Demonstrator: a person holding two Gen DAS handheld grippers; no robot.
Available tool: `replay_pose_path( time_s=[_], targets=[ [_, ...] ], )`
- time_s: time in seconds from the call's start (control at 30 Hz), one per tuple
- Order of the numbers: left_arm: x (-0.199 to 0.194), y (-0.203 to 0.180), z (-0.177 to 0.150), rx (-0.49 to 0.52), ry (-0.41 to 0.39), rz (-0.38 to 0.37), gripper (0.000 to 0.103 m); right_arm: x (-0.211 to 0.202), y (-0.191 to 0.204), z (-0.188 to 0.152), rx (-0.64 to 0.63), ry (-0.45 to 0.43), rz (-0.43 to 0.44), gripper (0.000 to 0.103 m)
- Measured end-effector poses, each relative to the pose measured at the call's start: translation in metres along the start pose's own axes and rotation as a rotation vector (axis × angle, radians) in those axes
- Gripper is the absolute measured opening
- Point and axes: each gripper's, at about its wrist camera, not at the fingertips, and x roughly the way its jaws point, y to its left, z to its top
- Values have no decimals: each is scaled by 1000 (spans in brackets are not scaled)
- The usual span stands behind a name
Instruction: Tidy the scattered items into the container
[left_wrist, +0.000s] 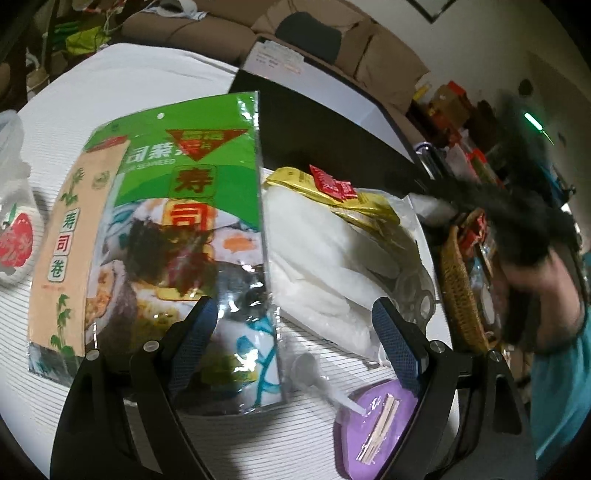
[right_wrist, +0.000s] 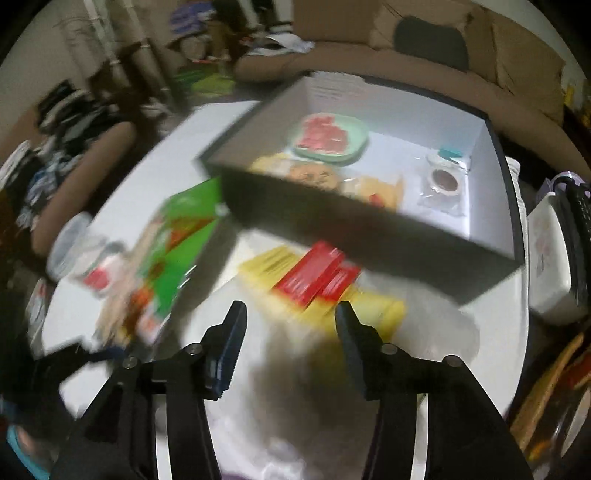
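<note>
A green sushi seaweed packet lies flat on the white table. To its right sits a clear bag of white slices with a yellow packet bearing a red label on top. My left gripper is open, straddling the seaweed packet's lower corner and the bag's edge. My right gripper is open above the white bag, nothing pressed between its pads. The black box with a white inside stands beyond; it holds a green plate, snacks and a wrapped roll.
A purple lid with toothpicks and a wrapped plastic spoon lie near my left gripper. A cup with a red print stands left. A wicker basket, a teal sleeve and a white appliance are at right.
</note>
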Motion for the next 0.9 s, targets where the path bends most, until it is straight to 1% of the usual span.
replay_pose_path(
  time_s=[0.07, 0.1, 0.17, 0.23, 0.3, 0.37, 0.4, 0.47, 0.5, 0.53, 0.57, 0.63, 0.67, 0.73, 0.77, 0.83, 0.9],
  targets=[
    [1, -2, 1, 3, 2, -6, 85, 24, -10, 17, 58, 37, -20, 55],
    [2, -3, 1, 3, 4, -9, 85, 33, -21, 19, 81, 50, -33, 56],
    [2, -3, 2, 6, 7, -10, 85, 46, -28, 25, 96, 73, -67, 57],
    [3, -3, 2, 7, 9, -10, 85, 62, -26, 27, 93, 86, -107, 57],
    [5, -1, 2, 4, 12, -8, 85, 74, -21, 29, 90, 100, -128, 63],
    [5, -1, 1, 0, 14, -10, 85, 86, -17, 25, 89, 126, -158, 65],
    [5, -1, 1, 1, 15, -10, 85, 88, -17, 23, 94, 127, -164, 67],
    [4, -3, 1, 5, 16, -9, 85, 90, -20, 21, 117, 117, -154, 67],
    [4, -3, 1, 7, 18, -10, 85, 90, -21, 20, 121, 114, -144, 63],
    [5, -3, 1, 9, 20, -9, 85, 90, -21, 19, 112, 112, -127, 55],
    [5, -3, 1, 10, 21, -9, 85, 89, -18, 18, 100, 113, -111, 33],
    [5, -3, 1, 7, 22, -8, 85, 86, -15, 15, 72, 110, -110, 28],
    [6, -3, 1, 5, 22, -9, 85, 82, -14, 14, 63, 104, -97, 25],
    [7, -4, 2, 3, 22, -11, 85, 74, -16, 10, 80, 92, -49, 22],
    [7, -5, 2, 3, 22, -12, 85, 68, -17, 9, 90, 83, -24, 15],
    [8, -8, 1, 8, 22, -17, 85, 52, -19, 3, 110, 60, 37, 14],
    [10, -11, 1, 11, 24, -17, 85, 36, -16, -7, 95, 55, 75, 12]
  ],
)
